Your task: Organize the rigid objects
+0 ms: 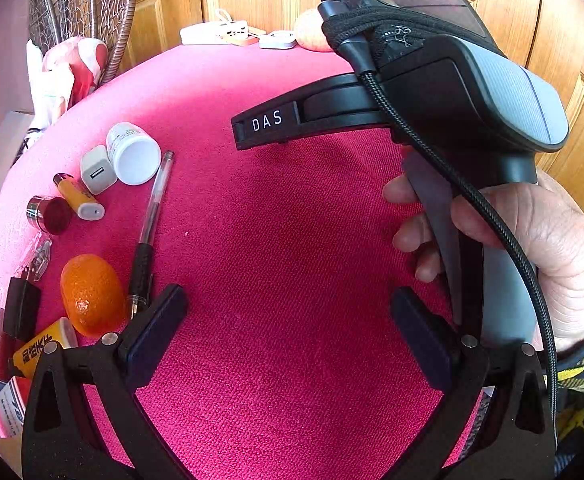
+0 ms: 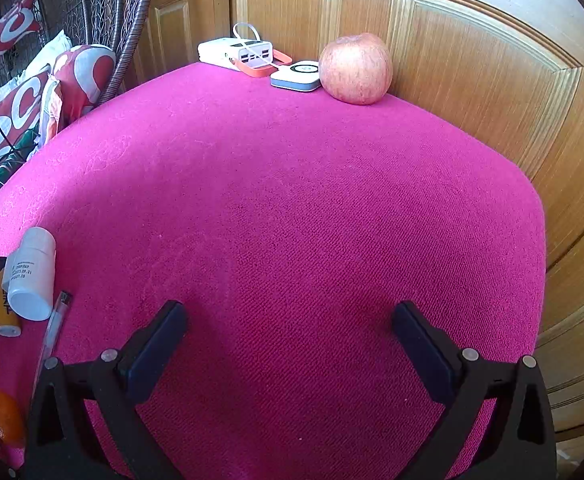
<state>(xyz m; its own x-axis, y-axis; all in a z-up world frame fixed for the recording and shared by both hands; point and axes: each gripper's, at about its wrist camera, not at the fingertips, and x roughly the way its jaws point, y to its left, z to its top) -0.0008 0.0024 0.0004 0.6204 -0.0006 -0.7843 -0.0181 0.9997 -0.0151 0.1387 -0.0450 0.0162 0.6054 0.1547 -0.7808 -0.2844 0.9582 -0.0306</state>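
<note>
Small objects lie in a cluster at the left of the pink cloth surface (image 1: 283,240): a white pill bottle (image 1: 133,153), a white USB charger (image 1: 97,169), a yellow tube (image 1: 77,197), a dark red cap (image 1: 49,214), a clear pen (image 1: 151,224), an orange (image 1: 91,295) and a yellow pack (image 1: 41,350). My left gripper (image 1: 289,316) is open and empty, just right of the orange. My right gripper (image 2: 289,332) is open and empty over bare cloth; the bottle (image 2: 31,274) and pen (image 2: 53,328) lie to its left. The right gripper's body (image 1: 444,100) crosses the left wrist view.
At the far edge lie a white power bank (image 2: 235,53), a white and blue puck (image 2: 296,75) and an apple (image 2: 355,68). Wooden doors (image 2: 472,80) stand behind and to the right. Cushions (image 2: 19,108) and a wicker chair are at the left.
</note>
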